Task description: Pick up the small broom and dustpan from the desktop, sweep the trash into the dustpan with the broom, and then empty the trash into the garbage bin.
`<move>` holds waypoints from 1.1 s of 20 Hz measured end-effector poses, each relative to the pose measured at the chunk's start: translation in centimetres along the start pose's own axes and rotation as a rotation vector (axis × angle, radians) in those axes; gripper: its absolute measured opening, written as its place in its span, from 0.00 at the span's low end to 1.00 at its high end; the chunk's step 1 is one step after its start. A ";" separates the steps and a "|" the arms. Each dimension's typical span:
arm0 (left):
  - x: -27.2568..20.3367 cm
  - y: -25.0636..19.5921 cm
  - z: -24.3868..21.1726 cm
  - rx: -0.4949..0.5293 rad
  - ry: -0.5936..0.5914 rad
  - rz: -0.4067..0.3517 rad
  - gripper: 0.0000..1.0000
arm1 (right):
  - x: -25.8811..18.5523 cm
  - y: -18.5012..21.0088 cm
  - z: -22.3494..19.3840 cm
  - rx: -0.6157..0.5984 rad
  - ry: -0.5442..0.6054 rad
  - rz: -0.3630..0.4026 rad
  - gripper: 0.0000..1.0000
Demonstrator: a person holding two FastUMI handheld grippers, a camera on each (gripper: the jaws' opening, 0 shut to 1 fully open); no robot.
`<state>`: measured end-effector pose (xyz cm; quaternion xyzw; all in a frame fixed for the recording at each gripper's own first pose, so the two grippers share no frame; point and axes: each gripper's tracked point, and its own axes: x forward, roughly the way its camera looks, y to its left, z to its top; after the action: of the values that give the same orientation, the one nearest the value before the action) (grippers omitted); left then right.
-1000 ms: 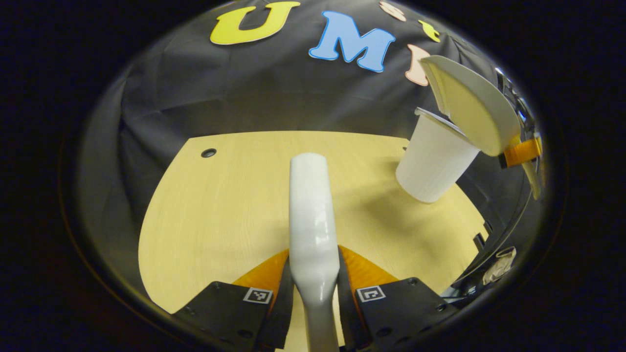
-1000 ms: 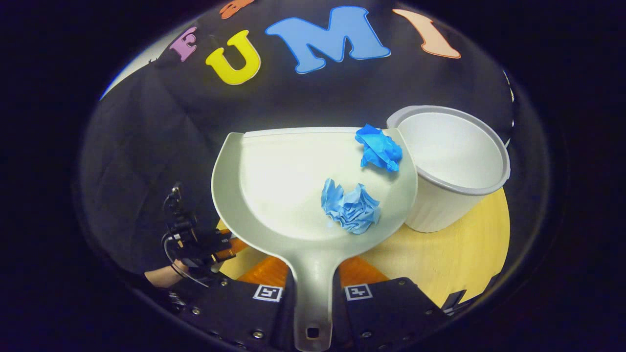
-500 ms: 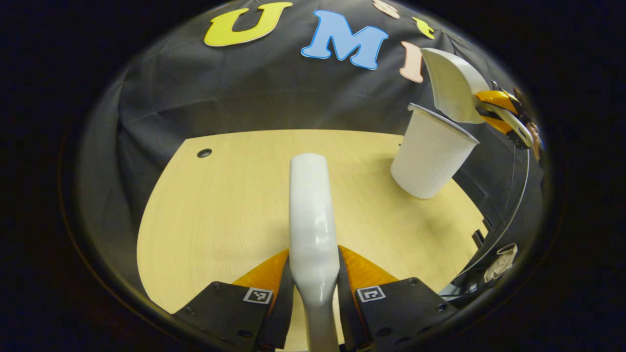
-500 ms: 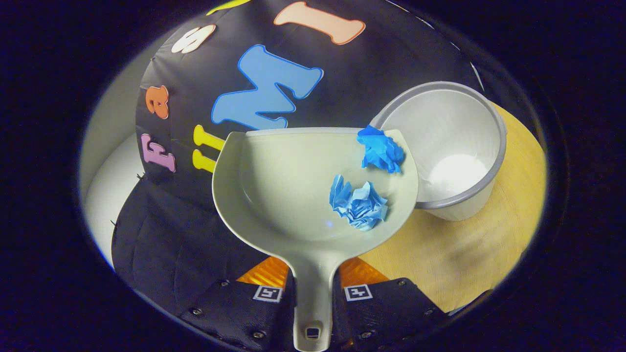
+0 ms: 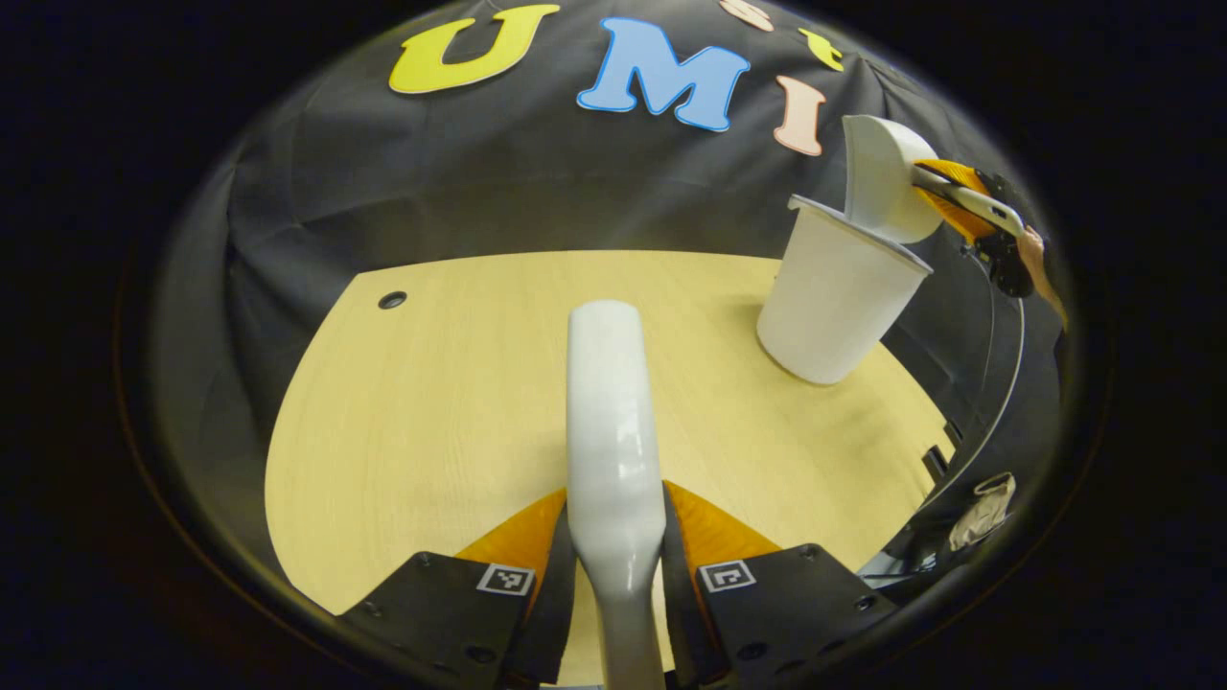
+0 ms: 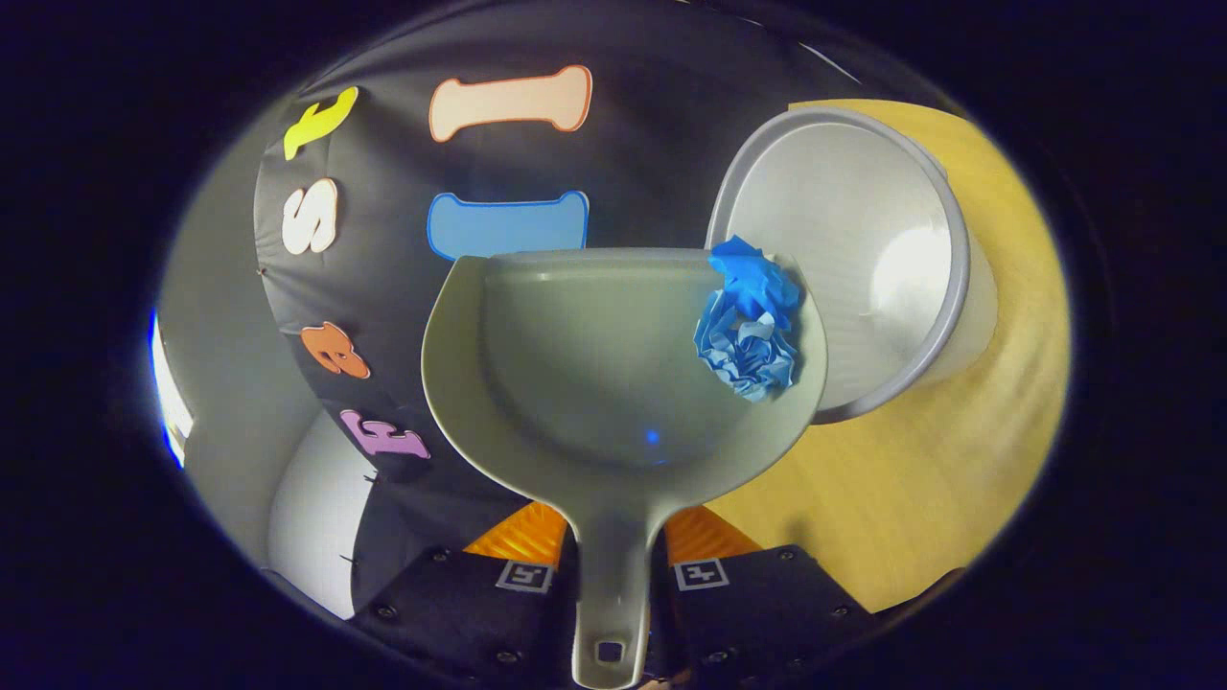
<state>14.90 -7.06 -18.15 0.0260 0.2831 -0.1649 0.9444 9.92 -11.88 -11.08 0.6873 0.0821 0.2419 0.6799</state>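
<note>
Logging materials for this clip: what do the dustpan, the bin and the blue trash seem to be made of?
Dustpan: likely moulded plastic, pale grey, smooth with a soft sheen.
Garbage bin: probably white plastic too, faintly ribbed inner wall, grey rim.
Trash: two blue wads, apparently crumpled paper, judging by the sharp matte creases.

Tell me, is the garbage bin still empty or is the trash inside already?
Empty so far as shown: the garbage bin interior looks bare, and both blue paper balls sit in the tilted dustpan beside its rim.
</note>
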 end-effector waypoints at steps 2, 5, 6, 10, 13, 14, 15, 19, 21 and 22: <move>0.1 -0.3 0.0 0.003 0.001 -0.003 0.46 | -1.0 0.6 0.9 0.068 -0.014 0.076 0.31; 0.2 -0.6 -0.3 0.003 0.007 -0.006 0.46 | -1.5 1.1 0.9 0.122 -0.016 0.119 0.31; 0.2 -0.7 -0.3 0.002 0.008 -0.007 0.46 | -1.4 1.1 1.0 0.121 -0.013 0.117 0.31; 0.1 -1.0 -0.3 0.005 0.006 -0.011 0.46 | -1.3 1.4 0.4 0.119 0.000 0.123 0.31; 0.0 -0.7 -0.4 -0.005 0.007 -0.008 0.46 | -0.7 1.4 -0.2 0.060 0.014 0.098 0.31; 0.1 -0.4 -0.5 -0.009 0.010 -0.005 0.46 | -0.4 1.4 -0.6 0.033 0.022 0.086 0.31; 0.2 -0.3 -0.6 -0.016 0.012 -0.001 0.46 | -0.2 1.3 -1.2 0.002 0.031 0.073 0.31; 0.3 0.8 -1.6 -0.048 0.033 0.013 0.46 | -0.5 -0.8 -4.1 -0.170 0.048 -0.021 0.31; 0.5 1.4 -2.2 -0.065 0.047 0.024 0.49 | -0.3 -1.4 -5.8 -0.270 0.062 -0.066 0.31; 0.6 1.8 -2.6 -0.075 0.057 0.028 0.50 | -0.2 -1.7 -6.6 -0.319 0.073 -0.088 0.31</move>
<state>14.58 -5.20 -20.77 -0.0007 0.3154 -0.1400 0.9386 7.19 -5.95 -13.02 0.5570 0.0974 0.2467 0.7870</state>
